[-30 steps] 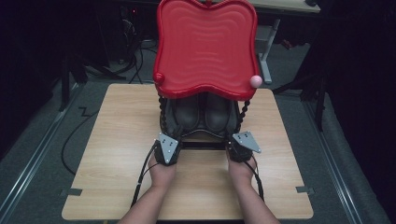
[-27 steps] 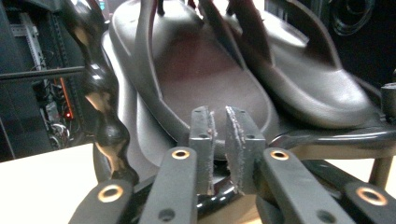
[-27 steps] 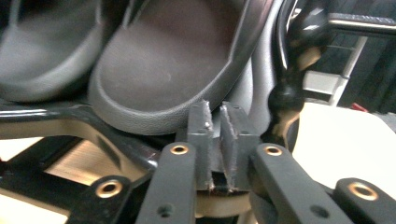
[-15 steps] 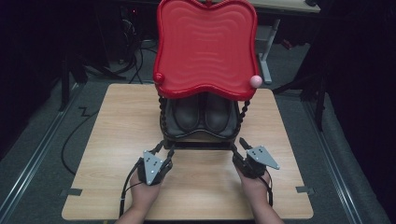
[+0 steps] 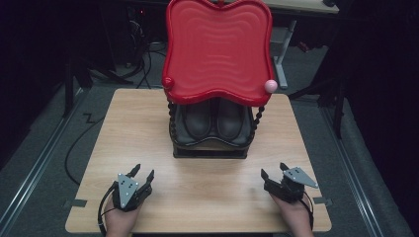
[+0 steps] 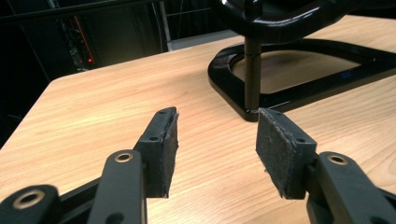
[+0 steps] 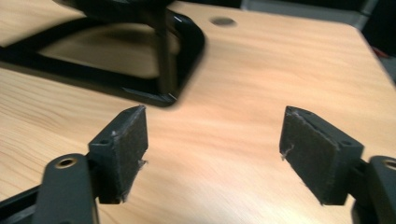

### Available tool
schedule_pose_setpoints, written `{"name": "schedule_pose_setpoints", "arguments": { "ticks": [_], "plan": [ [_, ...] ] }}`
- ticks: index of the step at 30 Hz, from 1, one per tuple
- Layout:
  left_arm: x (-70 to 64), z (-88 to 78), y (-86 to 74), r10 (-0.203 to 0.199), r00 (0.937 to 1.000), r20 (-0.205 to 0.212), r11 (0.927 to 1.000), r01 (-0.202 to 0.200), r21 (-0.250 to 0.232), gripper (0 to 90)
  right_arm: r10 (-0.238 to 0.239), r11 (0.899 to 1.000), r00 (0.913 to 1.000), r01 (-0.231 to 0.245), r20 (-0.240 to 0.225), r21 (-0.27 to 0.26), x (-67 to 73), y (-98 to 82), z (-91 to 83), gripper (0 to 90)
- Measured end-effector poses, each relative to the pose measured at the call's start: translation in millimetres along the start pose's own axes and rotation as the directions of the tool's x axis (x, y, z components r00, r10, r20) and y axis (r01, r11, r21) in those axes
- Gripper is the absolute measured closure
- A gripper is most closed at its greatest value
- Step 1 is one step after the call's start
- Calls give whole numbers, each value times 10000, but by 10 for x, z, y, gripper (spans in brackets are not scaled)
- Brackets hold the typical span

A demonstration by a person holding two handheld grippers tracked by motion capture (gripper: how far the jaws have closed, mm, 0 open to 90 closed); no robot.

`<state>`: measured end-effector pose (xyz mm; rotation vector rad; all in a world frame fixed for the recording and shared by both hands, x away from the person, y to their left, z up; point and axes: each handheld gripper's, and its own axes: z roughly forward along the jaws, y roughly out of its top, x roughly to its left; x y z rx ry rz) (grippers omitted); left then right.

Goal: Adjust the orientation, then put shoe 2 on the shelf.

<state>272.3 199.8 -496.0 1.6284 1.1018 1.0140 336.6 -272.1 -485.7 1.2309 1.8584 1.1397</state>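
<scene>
Shoe rack [image 5: 210,145] released on counter [image 5: 123,128]; left gripper [image 5: 140,177], right gripper [image 5: 272,174] jaws just opening, empty. Withdraw straight, avoid rack posts.

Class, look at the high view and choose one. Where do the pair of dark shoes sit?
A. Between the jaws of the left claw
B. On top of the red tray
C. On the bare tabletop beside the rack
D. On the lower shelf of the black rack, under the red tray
D: the dark shoes stand side by side on the black rack, under the red tray.
</scene>
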Motion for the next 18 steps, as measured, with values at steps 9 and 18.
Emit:
{"name": "schedule_pose_setpoints", "arguments": {
  "ticks": [9,18],
  "plan": [
    [121,-57,-63,-66,9998,-192,9995,72,314,466,357,9949,9948,-444,953,903,-211,-219,-88,154],
    [212,-50,-90,-316,9993,-213,9984,325,457,464,550,9936,9922,-655,1123,917,-258,-200,-76,154]
  ]
}}
